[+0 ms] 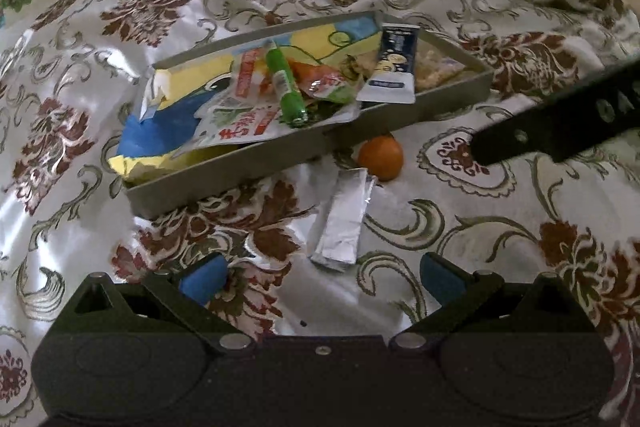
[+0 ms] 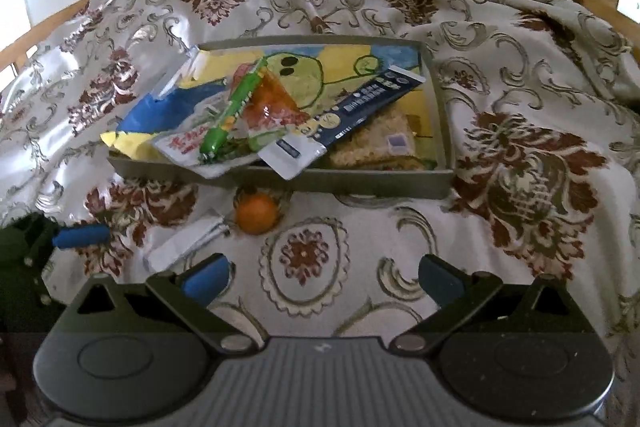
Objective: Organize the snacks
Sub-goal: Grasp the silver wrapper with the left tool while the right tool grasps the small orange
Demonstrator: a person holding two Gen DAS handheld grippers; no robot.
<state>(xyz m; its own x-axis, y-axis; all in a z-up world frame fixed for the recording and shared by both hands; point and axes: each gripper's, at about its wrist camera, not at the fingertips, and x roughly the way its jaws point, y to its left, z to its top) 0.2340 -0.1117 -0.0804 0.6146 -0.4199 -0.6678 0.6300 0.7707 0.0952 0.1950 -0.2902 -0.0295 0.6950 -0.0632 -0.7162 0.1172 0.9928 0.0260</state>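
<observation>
A grey tray [image 1: 224, 183] [image 2: 360, 183] on the patterned cloth holds several snack packets: a green tube [image 1: 286, 85] [image 2: 228, 111], a navy packet [image 1: 394, 67] [image 2: 352, 115] and a white and red pouch [image 1: 240, 123] [image 2: 188, 147]. An orange [image 1: 380, 157] [image 2: 256, 213] and a silver packet [image 1: 344, 219] [image 2: 184, 243] lie on the cloth in front of the tray. My left gripper [image 1: 320, 277] is open and empty, just short of the silver packet. My right gripper [image 2: 322, 277] is open and empty, below the orange.
The floral cloth [image 1: 500, 227] [image 2: 520, 167] covers the whole surface in folds. The right gripper's black arm [image 1: 560, 123] reaches in at the right of the left wrist view. The left gripper's blue pad [image 2: 82, 235] shows at the left of the right wrist view.
</observation>
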